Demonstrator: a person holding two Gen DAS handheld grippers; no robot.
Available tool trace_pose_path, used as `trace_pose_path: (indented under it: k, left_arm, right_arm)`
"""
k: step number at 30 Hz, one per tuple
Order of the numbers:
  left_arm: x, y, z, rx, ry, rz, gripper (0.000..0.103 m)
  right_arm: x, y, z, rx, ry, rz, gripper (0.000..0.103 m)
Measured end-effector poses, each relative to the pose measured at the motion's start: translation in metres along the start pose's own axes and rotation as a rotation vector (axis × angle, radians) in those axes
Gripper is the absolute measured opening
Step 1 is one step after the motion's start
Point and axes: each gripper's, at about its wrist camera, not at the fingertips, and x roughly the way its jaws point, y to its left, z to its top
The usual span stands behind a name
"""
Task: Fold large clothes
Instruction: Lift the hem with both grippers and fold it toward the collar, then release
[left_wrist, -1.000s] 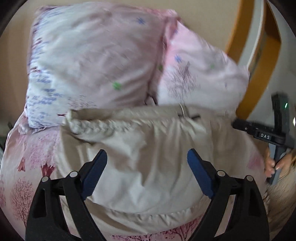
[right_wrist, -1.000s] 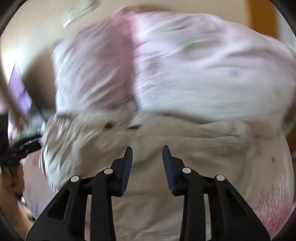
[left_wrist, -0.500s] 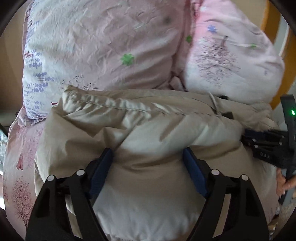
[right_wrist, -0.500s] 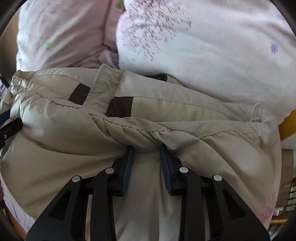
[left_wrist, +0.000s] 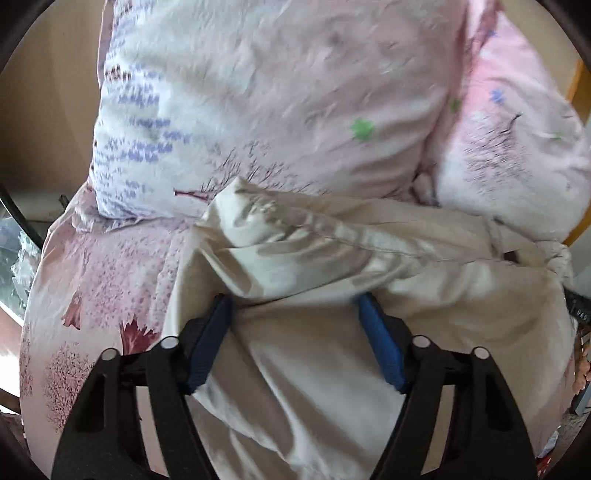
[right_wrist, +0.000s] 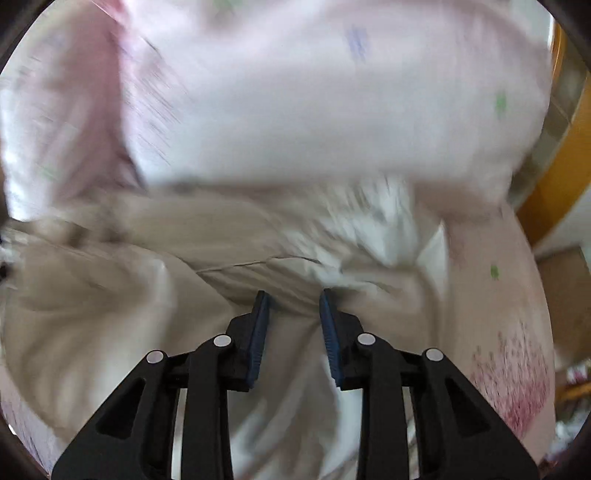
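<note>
Since a second ago both grippers have dropped onto the jacket (left_wrist: 369, 280) near the bed's (left_wrist: 103, 280) pillow end, left (left_wrist: 295, 317) wide, right (right_wrist: 293, 306) narrow, neither pinching yet; I judge mid-fold, next gripping its hem.

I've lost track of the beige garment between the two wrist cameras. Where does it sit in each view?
Left wrist: the beige garment fills the centre and lower right, its folded edge bunched between the open fingers of the left gripper.
Right wrist: it spans the blurred middle and lower left, ahead of the right gripper.
Shared landmark: the pink patterned pillow just behind the garment.
</note>
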Motion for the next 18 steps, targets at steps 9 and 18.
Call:
trace_pose_path:
  k: [9, 18]
  left_arm:
    - [0.034, 0.001, 0.022, -0.025, 0.045, 0.040, 0.070]
    - [-0.037, 0.013, -0.019, -0.021, -0.104, -0.077, 0.078]
  right_arm:
    - [0.044, -0.020, 0.020, 0.077, 0.122, 0.022, 0.024]
    - [-0.054, 0.014, -0.031, -0.025, -0.134, 0.182, 0.029]
